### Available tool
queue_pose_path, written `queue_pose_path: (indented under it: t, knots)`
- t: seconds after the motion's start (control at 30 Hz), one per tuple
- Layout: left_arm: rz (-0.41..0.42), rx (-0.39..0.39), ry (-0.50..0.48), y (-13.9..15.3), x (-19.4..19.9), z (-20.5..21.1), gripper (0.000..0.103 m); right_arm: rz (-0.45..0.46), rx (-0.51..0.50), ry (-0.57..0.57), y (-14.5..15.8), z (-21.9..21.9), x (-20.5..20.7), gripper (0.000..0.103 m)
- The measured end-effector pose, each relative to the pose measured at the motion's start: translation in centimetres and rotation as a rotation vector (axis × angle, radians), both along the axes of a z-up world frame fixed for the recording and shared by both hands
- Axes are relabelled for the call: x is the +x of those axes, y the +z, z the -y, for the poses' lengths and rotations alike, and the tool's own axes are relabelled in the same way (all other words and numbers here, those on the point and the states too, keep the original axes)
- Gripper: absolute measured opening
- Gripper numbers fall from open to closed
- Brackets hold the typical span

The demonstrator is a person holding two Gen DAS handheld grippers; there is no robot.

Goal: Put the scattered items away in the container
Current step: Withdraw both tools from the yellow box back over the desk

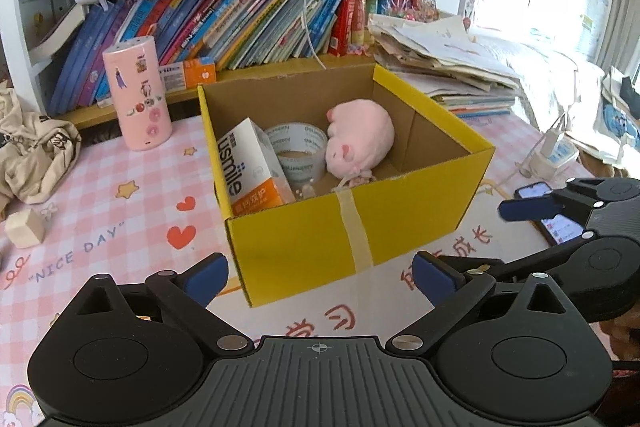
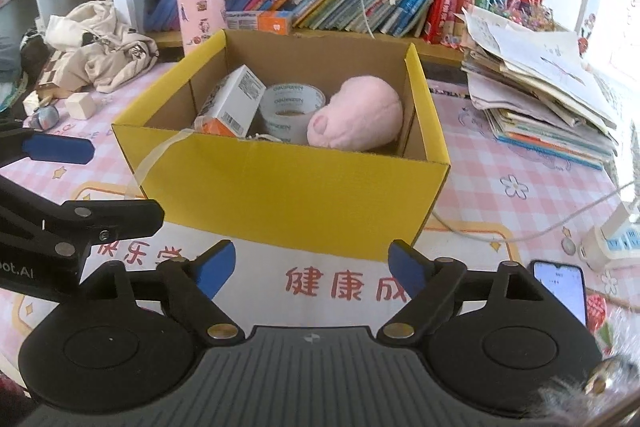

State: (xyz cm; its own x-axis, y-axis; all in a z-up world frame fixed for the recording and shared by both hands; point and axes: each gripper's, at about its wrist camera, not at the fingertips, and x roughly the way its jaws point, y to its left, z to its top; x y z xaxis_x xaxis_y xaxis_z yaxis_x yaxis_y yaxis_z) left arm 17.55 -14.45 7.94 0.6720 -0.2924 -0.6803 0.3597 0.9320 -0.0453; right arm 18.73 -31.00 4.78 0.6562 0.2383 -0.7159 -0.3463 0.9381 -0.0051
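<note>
Left wrist view: yellow box [image 1: 304, 251] sits open on the table [image 1: 120, 203], which has a pink checked cloth. Inside the box: white carton [image 1: 250, 167] leaning against the left wall, tape roll [image 1: 298, 147] in the middle, pink plush [image 1: 358, 139] on the right touching the roll. Left hand-held gripper [image 1: 320, 273] spread wide, nothing between the blue pads, tips just short of the box's near wall. Right hand-held gripper [image 1: 464, 241] seen at right edge, also spread, empty.

Outside the box: pink cylinder [image 1: 138, 93] upright, behind-left of the box, apart from it. Wooden block [image 1: 24, 229] at far left on the cloth. Crumpled beige cloth [image 1: 36, 143] behind the block. Phone [image 1: 552, 211] lying flat right of the box, partly hidden by the right gripper. Books [image 1: 224, 23] lean on the shelf behind; paper stack [image 1: 444, 63] behind-right of the box.

Right wrist view: same box [image 2: 280, 183] straight ahead, carton [image 2: 234, 101], roll [image 2: 290, 113], plush [image 2: 356, 115] all inside. Right gripper [image 2: 310, 273] wide, empty, short of the near wall. Left gripper's finger [image 2: 58, 149] at left edge. Phone [image 2: 560, 287] at lower right, screen lit. Block [image 2: 80, 105] left of the box with a small round grey item [image 2: 44, 117] beside it; can't tell what that is.
</note>
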Motion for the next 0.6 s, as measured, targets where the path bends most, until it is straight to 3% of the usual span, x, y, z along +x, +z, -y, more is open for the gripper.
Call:
queue_pose_path:
  t: [0.33, 0.6]
  knots:
    - [-0.014, 0.069, -0.049, -0.5, -1.1, -3.4, 0.1, -0.039, -0.036, -0.068, 0.0, -3.2, -1.4, 0.095]
    - [-0.055, 0.07, -0.057, -0.6, -1.6, -8.3, 0.1, -0.084, -0.045, -0.086, -0.4, -7.8, -3.1, 0.097]
